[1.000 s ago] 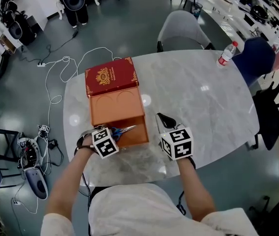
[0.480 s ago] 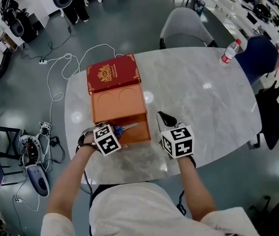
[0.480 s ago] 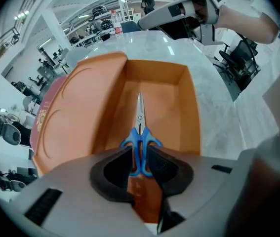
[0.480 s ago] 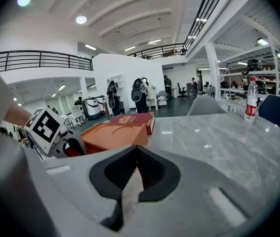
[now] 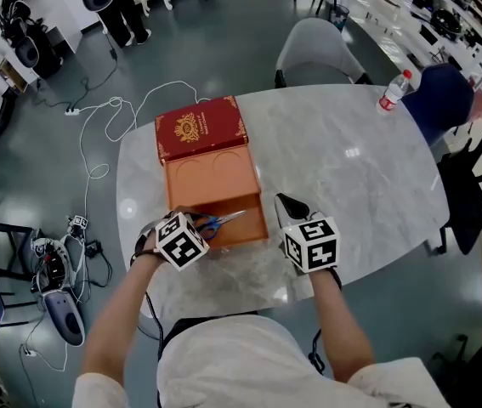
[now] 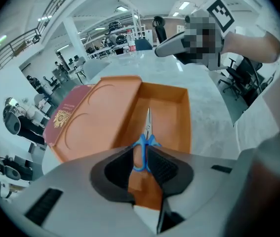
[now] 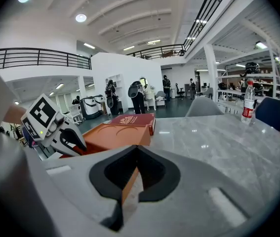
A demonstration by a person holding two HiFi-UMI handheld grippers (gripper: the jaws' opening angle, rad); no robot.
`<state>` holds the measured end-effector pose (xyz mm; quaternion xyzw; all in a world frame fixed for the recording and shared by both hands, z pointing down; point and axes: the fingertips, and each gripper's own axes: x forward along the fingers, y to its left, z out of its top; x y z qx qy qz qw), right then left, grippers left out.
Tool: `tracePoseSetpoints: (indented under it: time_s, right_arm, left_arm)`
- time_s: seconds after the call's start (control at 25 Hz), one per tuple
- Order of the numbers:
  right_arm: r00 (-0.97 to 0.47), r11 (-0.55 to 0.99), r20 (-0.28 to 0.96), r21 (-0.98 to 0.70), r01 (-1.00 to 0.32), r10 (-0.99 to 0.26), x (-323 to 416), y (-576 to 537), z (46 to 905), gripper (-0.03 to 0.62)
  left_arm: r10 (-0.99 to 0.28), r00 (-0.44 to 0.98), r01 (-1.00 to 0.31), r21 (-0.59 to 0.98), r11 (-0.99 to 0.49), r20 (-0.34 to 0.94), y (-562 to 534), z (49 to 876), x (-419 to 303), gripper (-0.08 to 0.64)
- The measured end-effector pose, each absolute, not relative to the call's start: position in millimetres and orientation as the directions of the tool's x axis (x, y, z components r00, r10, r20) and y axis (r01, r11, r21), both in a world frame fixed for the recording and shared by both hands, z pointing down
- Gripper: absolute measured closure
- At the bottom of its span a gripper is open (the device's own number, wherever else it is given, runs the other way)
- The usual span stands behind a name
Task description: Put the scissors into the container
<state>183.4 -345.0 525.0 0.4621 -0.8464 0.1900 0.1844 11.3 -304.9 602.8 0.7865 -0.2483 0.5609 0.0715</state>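
Note:
Blue-handled scissors (image 5: 220, 222) (image 6: 145, 142) hang over the front compartment of the open orange box (image 5: 213, 185) (image 6: 105, 127), blades pointing away from me. My left gripper (image 5: 200, 228) (image 6: 147, 152) is shut on their handles at the box's near edge. The box's red lid (image 5: 200, 127) (image 6: 68, 113) (image 7: 130, 120) lies open behind it. To the right of the box, my right gripper (image 5: 290, 206) (image 7: 137, 152) rests low over the table with its jaws shut and nothing held. It shows in the left gripper view (image 6: 179, 46); the left gripper shows in the right gripper view (image 7: 51, 125).
The box stands on a grey marble table (image 5: 351, 177). A water bottle (image 5: 394, 90) (image 7: 248, 102) stands at the far right edge, beside a person in blue (image 5: 445, 92). A grey chair (image 5: 321, 49) stands behind the table, and cables (image 5: 113, 109) lie on the floor to the left.
The left gripper has crept a little forward with the scissors over the box's front. The right gripper has hardly moved.

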Motion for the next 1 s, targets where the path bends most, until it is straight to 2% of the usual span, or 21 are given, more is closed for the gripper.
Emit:
tracePoseSetpoints:
  time_s: [0.32,0.68,0.88,1.0]
  right_arm:
    - [-0.475,0.473,0.455,-0.128,-0.872,-0.753,168,-330,500,0.588]
    - [-0.438,0.447,0.426,-0.086,-0.890,-0.792,149,-308,472,0.588]
    - [-0.416,0.429,0.402,-0.063,-0.901,-0.815,137,-294,455,0.588]
    - [-0.408,0.419,0.387,-0.058,-0.906,-0.827,131,-286,445,0.588]
  left_arm:
    - [-0.400,0.348,-0.554,-0.158,-0.818,0.848,-304,564,-6,0.477]
    - [-0.547,0.438,-0.651,-0.168,-0.740,0.714,-306,509,-34,0.489]
    - [-0.596,0.485,-0.720,-0.095,-0.687,0.640,-296,488,-59,0.511]
    - [-0.662,0.468,-0.777,-0.085,-0.624,0.585,-294,472,-80,0.515]
